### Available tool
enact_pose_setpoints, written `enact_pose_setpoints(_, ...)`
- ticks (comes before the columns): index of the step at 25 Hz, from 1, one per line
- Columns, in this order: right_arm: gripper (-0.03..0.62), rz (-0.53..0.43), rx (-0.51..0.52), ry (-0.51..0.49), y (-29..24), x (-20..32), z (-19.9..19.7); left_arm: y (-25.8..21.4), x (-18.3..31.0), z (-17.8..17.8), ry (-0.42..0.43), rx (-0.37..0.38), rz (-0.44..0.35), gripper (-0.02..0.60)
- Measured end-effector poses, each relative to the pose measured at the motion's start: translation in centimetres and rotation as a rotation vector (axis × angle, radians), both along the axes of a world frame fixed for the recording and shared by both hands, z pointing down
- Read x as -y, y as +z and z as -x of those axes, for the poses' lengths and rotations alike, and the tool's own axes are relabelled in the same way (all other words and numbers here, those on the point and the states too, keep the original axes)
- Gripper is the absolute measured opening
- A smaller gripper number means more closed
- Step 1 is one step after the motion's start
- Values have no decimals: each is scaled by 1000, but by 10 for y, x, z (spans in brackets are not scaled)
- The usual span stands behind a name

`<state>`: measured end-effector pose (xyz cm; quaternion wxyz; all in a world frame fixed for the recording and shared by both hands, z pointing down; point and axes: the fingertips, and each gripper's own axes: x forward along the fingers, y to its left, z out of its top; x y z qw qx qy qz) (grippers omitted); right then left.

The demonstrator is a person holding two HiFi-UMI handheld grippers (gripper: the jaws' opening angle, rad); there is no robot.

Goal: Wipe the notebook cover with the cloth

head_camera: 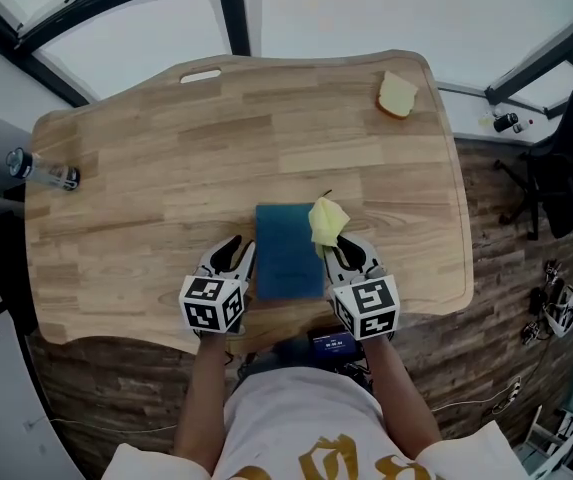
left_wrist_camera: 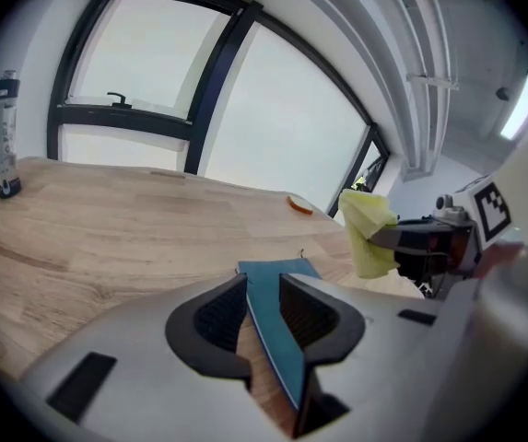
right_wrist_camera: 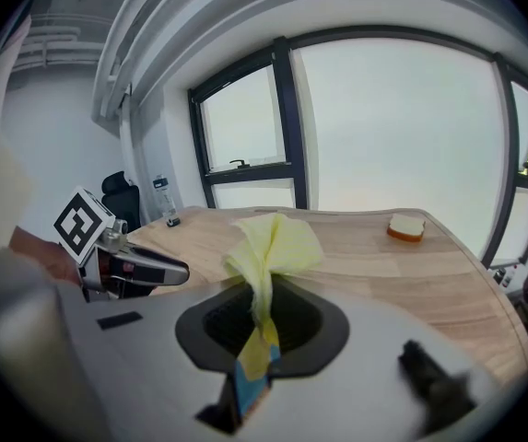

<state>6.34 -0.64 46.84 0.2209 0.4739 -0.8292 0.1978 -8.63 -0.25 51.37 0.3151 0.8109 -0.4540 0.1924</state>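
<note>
The blue notebook [head_camera: 288, 253] is lying at the middle of the desk's [head_camera: 146, 178] near edge. The right gripper [head_camera: 342, 252] is pinching the yellow cloth [head_camera: 326, 222] tight over the cover's right edge. The left gripper [head_camera: 237, 254] is standing with its jaws apart and the notebook's left edge between them, unpressed. The left should probably be steadying the book while the cloth is dragging flat across the cover.

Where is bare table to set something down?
Bare wood: between the bottle and the blue notebook; the far half, left of the sponge. Crowded near edge: left claw and right claw, holding the yellow cloth, flank the notebook.
</note>
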Motion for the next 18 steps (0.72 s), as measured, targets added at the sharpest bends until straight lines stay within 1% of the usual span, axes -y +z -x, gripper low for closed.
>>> enact_pose_setpoints(6,40,42,-9,-2,22,8,-6,29,2,-5,20,11,85,114)
enact_pose_setpoints(10,40,74,-23,-5,36,14,-6,43,1,-9,41,-6,147,127)
enact_pose_setpoints(18,40,126,-56,-32,61,22,-4,64,-3,-13,95,16,226,130)
